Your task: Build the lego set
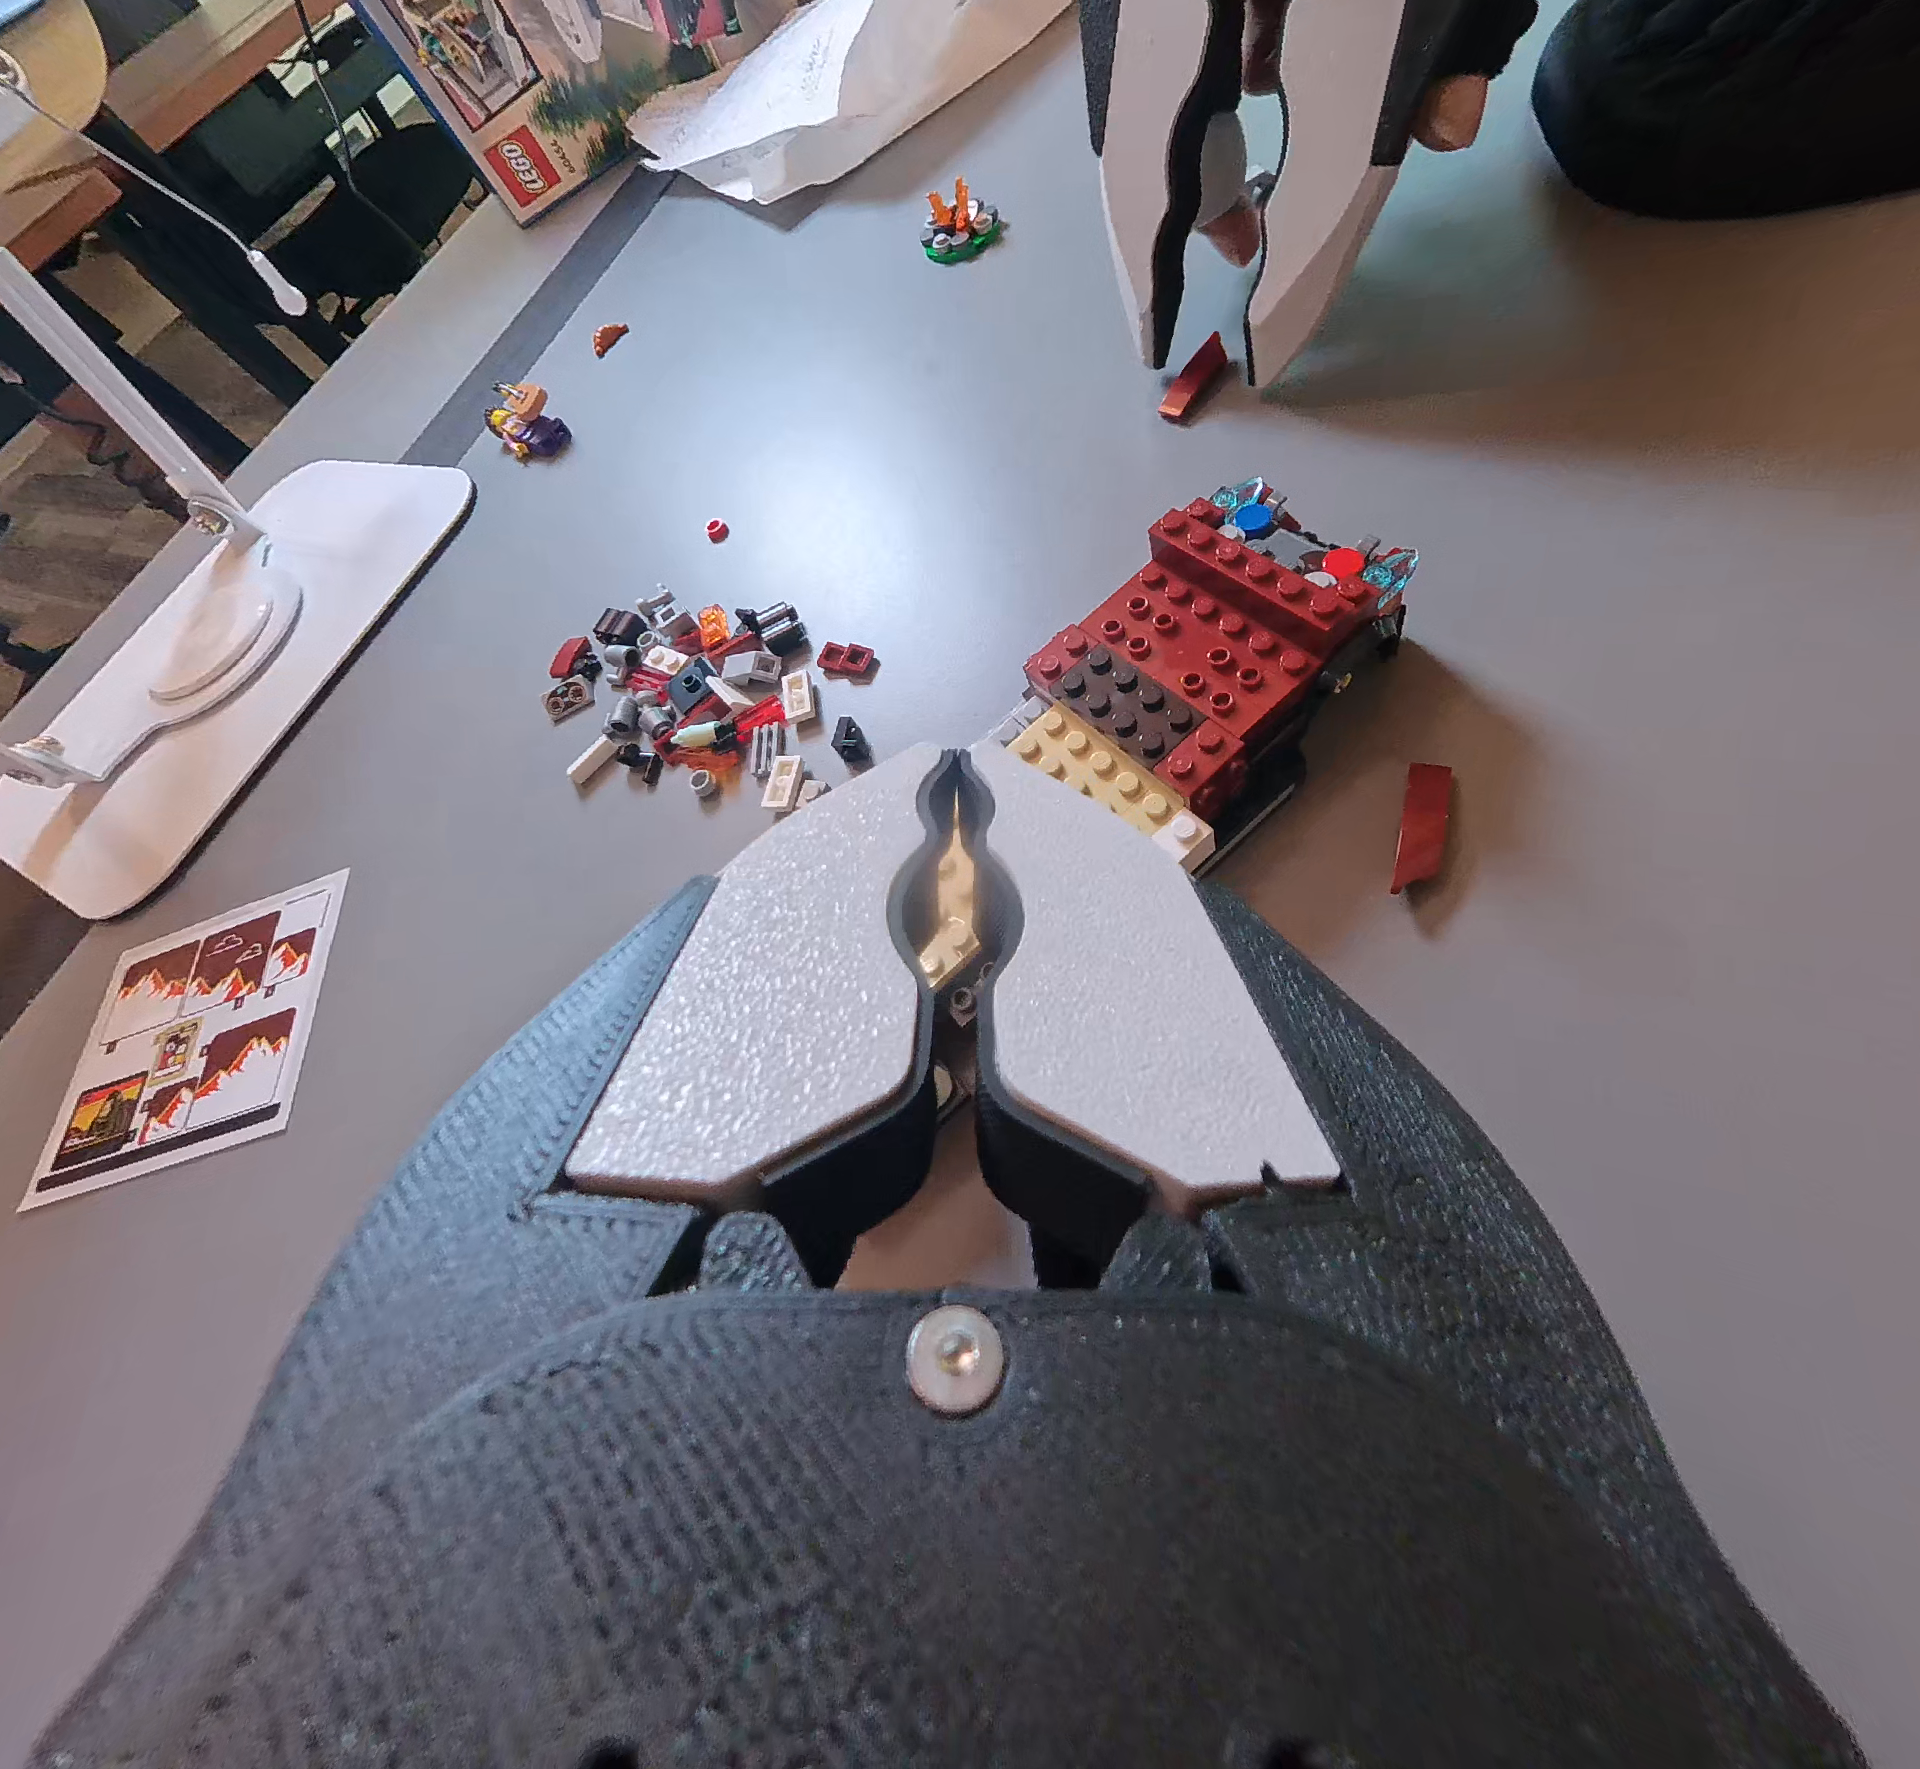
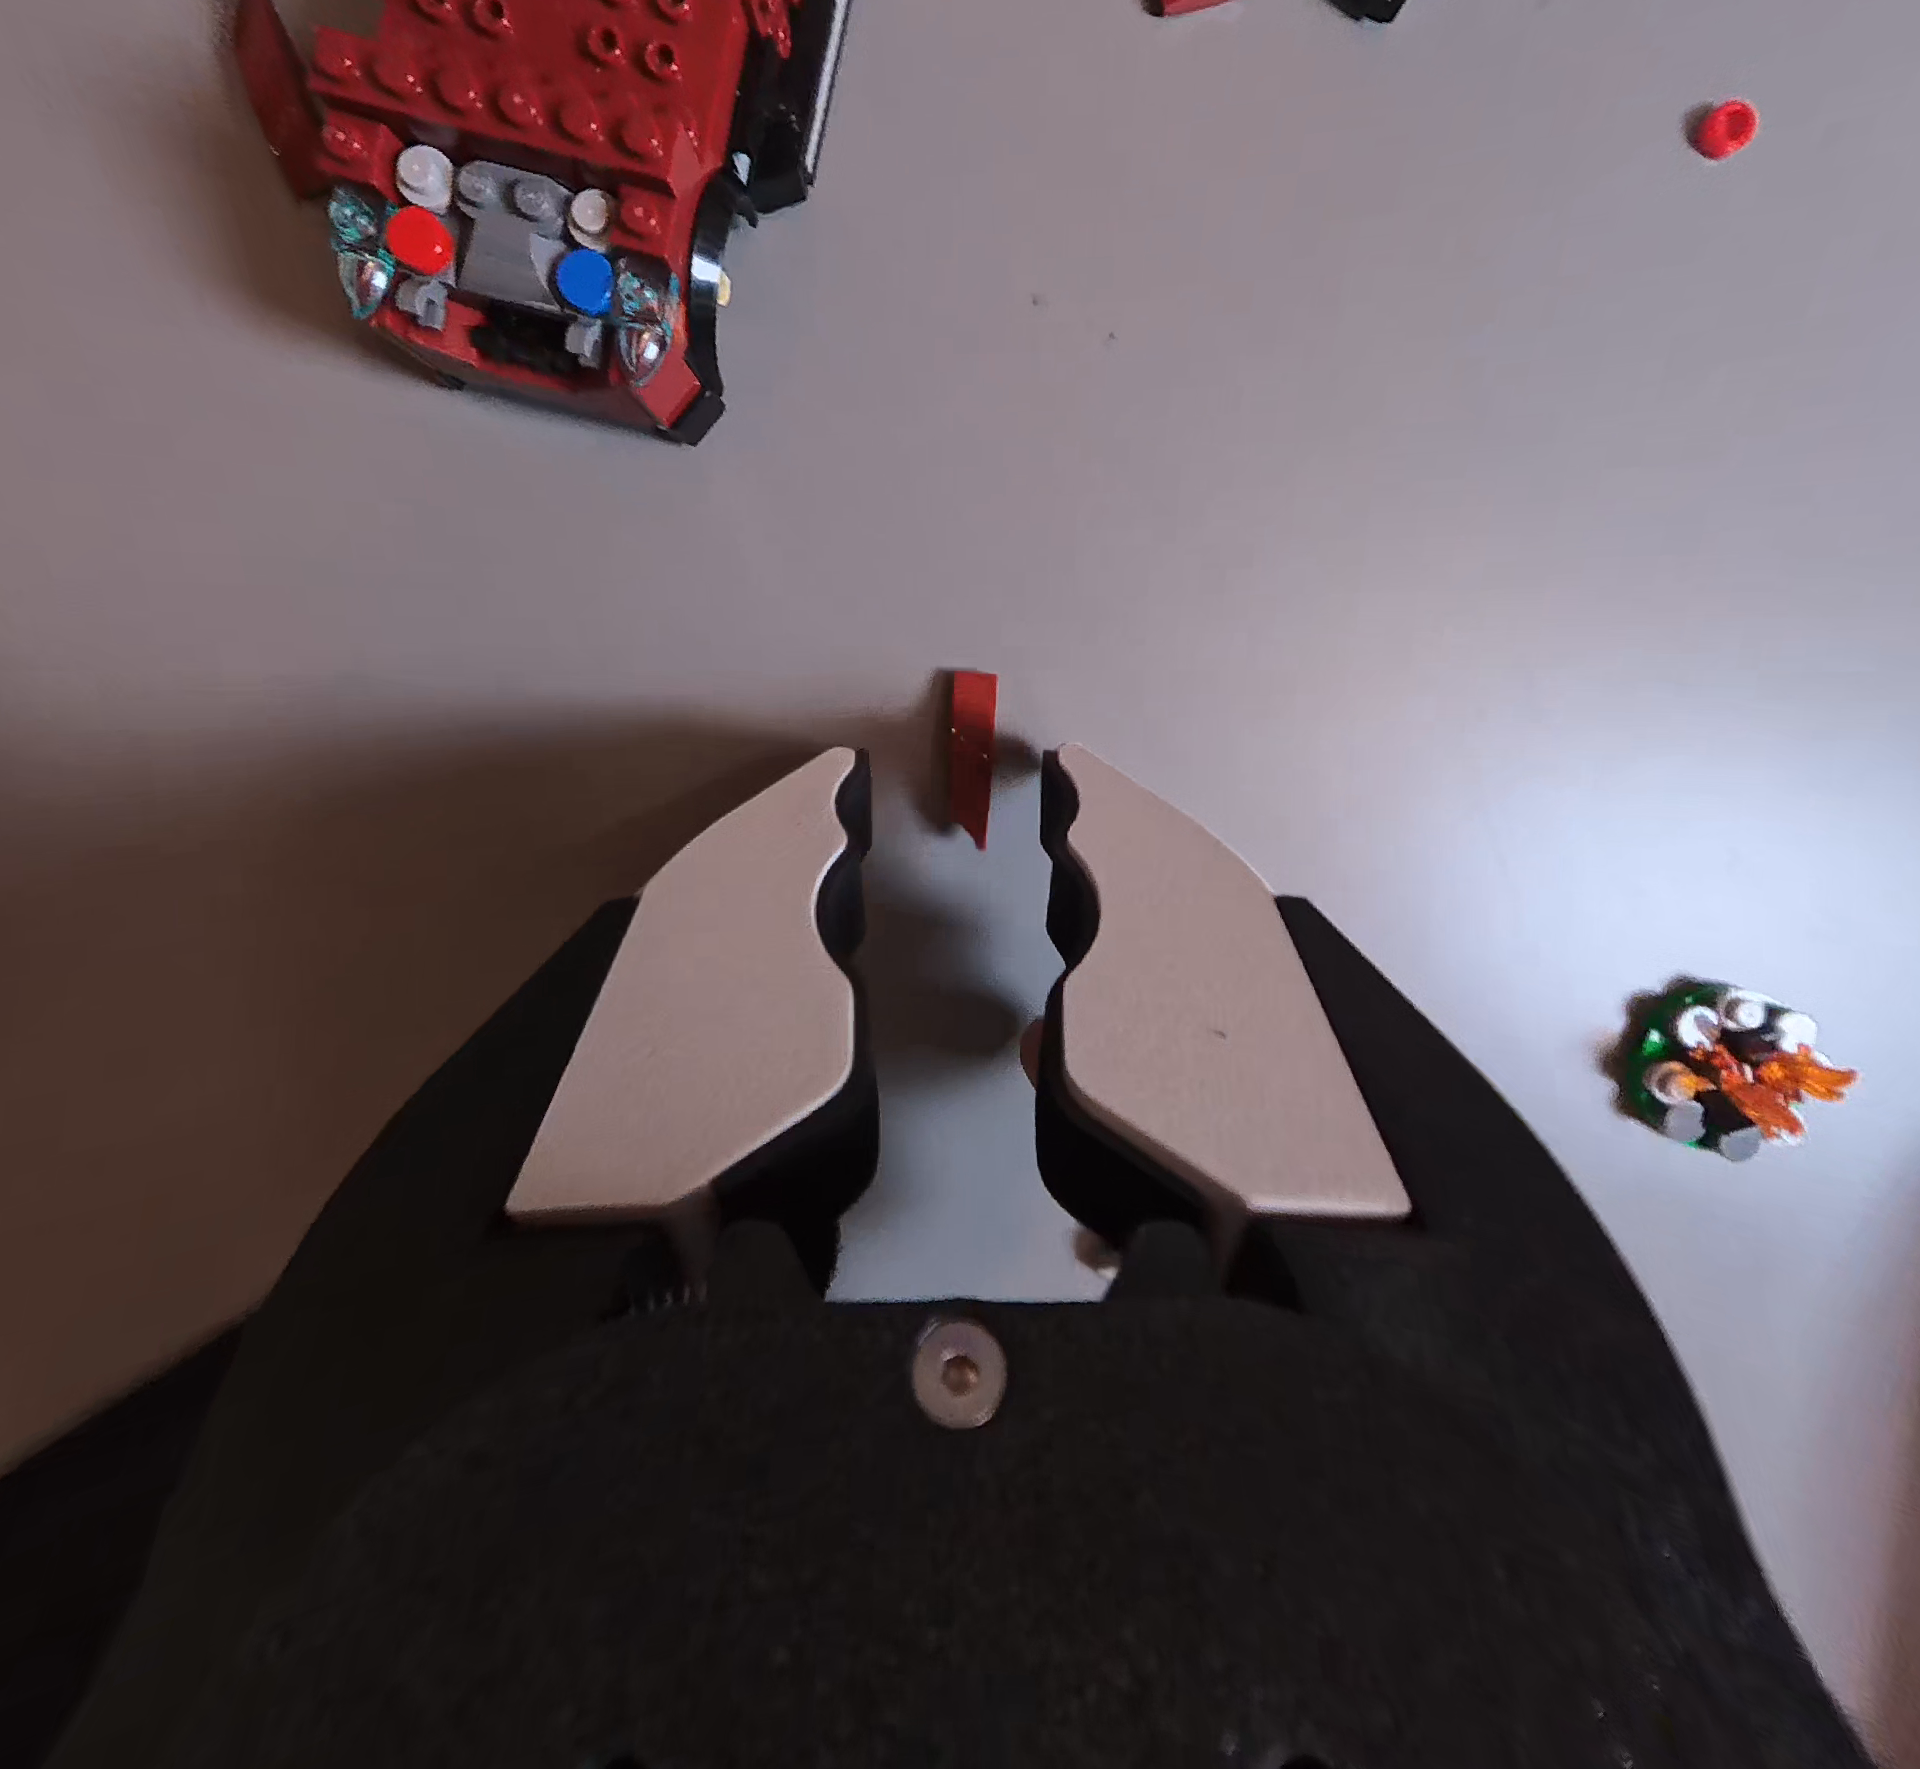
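Since no pad presses it: red tile (image 2: 974,755) lies on desk (image 2: 1351,524), between spread right jaws (image 2: 951,763).
Axis: along the fingers.
Left jaws (image 1: 958,763): pressed together, above tan plate (image 1: 1101,763).
Nearer: right.

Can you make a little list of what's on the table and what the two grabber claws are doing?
surface: grey table
left gripper: fingertips together, over the tan end of the dark red brick car
right gripper: jaws apart, tips down by the table, a small dark red curved piece between them with a gap on each side
loose bricks: small mixed pile
other dark red curved piece: flat beside the car
campfire build: near the right gripper
also: sticker sheet, white lamp base, toy box
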`<action>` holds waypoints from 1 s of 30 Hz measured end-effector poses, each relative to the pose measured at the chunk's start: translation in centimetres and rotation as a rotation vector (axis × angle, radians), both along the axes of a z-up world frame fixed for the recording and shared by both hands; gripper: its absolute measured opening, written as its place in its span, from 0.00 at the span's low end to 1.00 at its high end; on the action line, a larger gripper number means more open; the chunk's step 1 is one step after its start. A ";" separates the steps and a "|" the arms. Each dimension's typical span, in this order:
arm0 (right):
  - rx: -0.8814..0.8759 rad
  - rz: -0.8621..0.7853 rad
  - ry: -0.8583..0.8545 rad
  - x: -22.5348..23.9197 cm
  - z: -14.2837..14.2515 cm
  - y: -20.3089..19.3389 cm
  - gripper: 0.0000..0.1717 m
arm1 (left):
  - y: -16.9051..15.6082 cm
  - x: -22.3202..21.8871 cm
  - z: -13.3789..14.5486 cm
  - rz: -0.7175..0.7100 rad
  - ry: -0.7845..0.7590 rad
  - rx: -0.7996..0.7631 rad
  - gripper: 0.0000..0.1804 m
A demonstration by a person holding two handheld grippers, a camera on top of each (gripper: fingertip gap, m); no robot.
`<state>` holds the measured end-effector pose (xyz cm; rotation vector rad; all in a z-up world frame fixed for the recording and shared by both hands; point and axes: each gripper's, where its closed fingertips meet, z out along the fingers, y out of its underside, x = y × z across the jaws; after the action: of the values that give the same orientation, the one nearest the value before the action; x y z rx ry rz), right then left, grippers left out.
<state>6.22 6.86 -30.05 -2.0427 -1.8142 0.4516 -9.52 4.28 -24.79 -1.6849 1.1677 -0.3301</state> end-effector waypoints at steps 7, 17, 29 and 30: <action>0.014 -0.031 0.041 -0.1 -0.1 -0.1 0.05 | -0.3 0.3 1.1 -0.004 -0.093 -0.035 0.00; 0.066 -0.006 0.030 -1.3 -0.1 -3.1 0.05 | -0.5 0.8 0.2 -0.018 -0.043 -0.040 0.00; 0.052 -0.007 0.059 -1.6 -0.1 -3.9 0.11 | -0.9 1.0 0.8 -0.001 -0.081 -0.081 0.00; 0.048 -0.004 0.059 -1.7 -0.1 -4.0 0.11 | -1.0 1.1 0.9 -0.002 -0.077 -0.074 0.00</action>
<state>4.56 2.89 -30.14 -1.9796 -1.7695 0.4587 -8.41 3.27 -23.90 -1.7196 1.1124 -0.4403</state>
